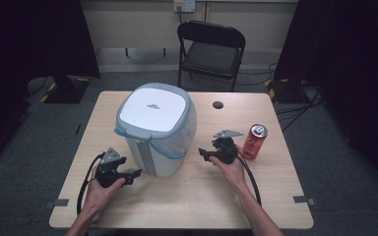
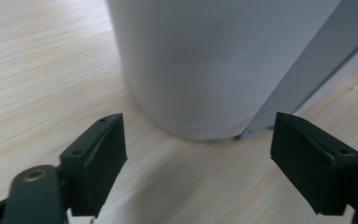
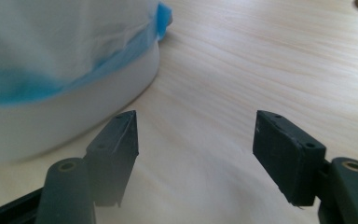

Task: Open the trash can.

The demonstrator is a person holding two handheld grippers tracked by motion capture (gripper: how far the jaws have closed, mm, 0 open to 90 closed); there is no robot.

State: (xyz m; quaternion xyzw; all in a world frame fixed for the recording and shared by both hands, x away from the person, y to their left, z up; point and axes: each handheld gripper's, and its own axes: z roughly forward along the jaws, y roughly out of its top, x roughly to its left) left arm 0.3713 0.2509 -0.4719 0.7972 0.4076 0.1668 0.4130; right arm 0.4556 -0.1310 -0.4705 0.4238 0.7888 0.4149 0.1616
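This looks like a lab or studio set up for recording, not a home. 1 plain wooden table (image 1: 187, 196) stands on grey carpet, with tape marks (image 1: 57, 202) at its near corners. Black curtains (image 1: 34, 39) hang at both sides, and stands with hazard-striped feet (image 1: 275, 88) and loose cables (image 1: 305, 105) sit by them. A folding chair (image 1: 211, 49) faces a bare wall with a socket (image 1: 184, 6).

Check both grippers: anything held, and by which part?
Nothing held. Left gripper and right gripper both stand open over bare table, beside the bin.
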